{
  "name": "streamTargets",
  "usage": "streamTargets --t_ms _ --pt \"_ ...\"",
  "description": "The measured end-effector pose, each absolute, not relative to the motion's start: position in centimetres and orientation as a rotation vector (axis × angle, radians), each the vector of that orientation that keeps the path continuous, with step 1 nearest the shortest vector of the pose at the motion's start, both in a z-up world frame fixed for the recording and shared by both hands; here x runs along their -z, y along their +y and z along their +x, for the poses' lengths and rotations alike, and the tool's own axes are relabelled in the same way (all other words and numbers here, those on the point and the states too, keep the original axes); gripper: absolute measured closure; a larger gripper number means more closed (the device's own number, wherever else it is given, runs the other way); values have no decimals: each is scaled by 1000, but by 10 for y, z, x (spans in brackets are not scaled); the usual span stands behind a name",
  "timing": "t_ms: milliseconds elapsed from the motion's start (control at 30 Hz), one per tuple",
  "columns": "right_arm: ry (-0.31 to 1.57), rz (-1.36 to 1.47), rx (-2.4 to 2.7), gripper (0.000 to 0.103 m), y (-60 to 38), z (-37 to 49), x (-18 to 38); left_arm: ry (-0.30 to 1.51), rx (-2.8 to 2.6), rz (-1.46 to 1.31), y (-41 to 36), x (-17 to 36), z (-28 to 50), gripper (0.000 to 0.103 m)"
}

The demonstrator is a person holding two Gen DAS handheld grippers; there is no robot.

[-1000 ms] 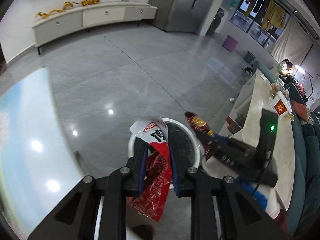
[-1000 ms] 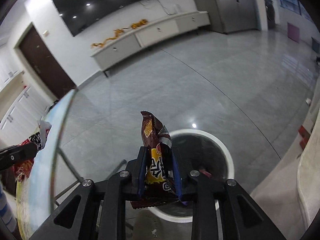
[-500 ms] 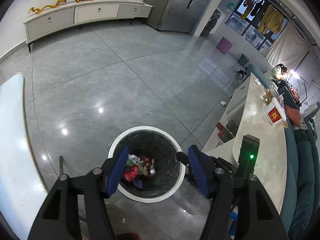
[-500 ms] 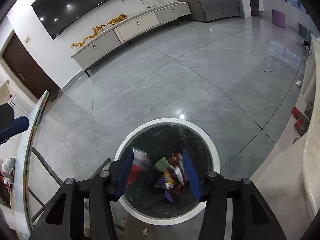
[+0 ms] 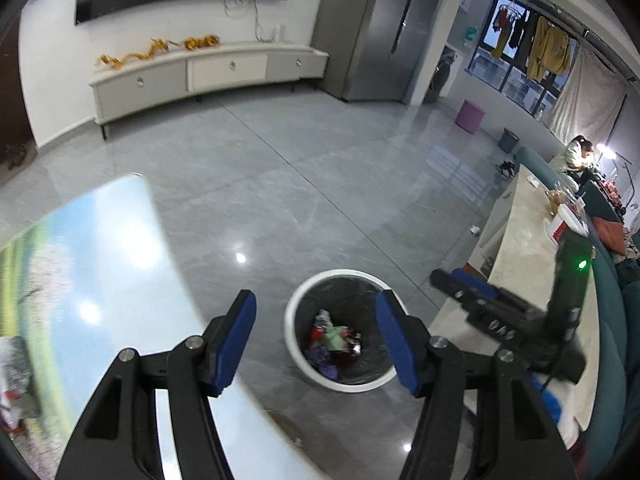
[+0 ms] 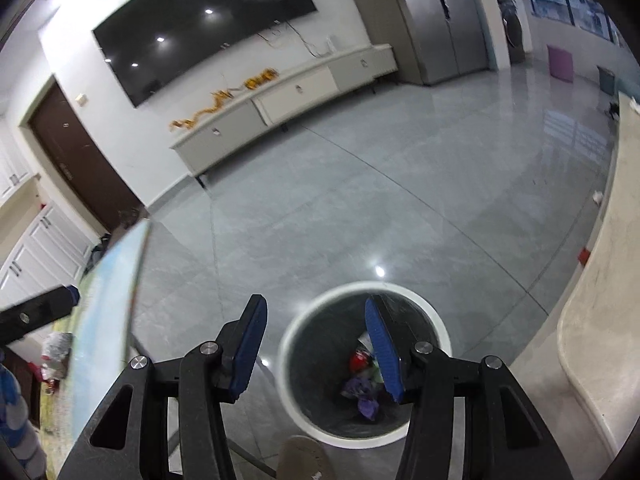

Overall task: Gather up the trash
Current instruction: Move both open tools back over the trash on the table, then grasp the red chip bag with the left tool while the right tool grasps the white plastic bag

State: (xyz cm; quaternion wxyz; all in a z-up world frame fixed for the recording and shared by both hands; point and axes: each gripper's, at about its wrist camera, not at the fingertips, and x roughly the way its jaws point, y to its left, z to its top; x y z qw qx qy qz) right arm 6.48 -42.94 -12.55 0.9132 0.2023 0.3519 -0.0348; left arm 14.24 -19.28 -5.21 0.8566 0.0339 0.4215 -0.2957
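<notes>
I see both tongs wide and empty: left gripper [image 5: 314, 336], right gripper [image 6: 316, 346]. Below them the round bin [image 5: 297, 304] stands upright, mouth up, wrappers [image 5: 334, 338] heaped without common direction.

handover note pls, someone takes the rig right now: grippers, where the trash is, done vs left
Left gripper: open, nothing between the pads.
Right gripper: open, also empty.
Both are above the white-rimmed bin on the floor.
Done: wrappers lie in the bin, red, green and purple among them.
Left: more crumpled trash shows on the table at the left edge of the right wrist view. Likely next: swing back to the table and pick it up. How much is left there I cannot tell.
</notes>
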Motion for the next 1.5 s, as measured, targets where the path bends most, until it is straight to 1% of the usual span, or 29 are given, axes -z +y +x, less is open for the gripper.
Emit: streamTargets --t_ms 233,400,600,833,1033,1333,1433,1500 --pt "666 354 -23 54 -378 62 83 803 526 66 -112 30 118 42" --pt "656 296 -99 54 -333 66 60 779 437 34 -44 29 102 42" --pt "669 216 -192 54 -273 81 49 782 270 -42 56 44 92 42" --pt "714 133 -325 54 -193 105 55 835 55 -126 160 77 100 42" --pt "785 49 -465 54 -108 123 71 898 15 -160 190 110 119 42" --pt "883 -8 -614 53 -13 161 103 923 12 -199 205 128 147 43" --pt "911 -20 -622 53 8 174 116 934 17 -220 211 135 153 50" --pt "933 -34 -617 53 19 182 126 942 21 -228 215 139 157 58"
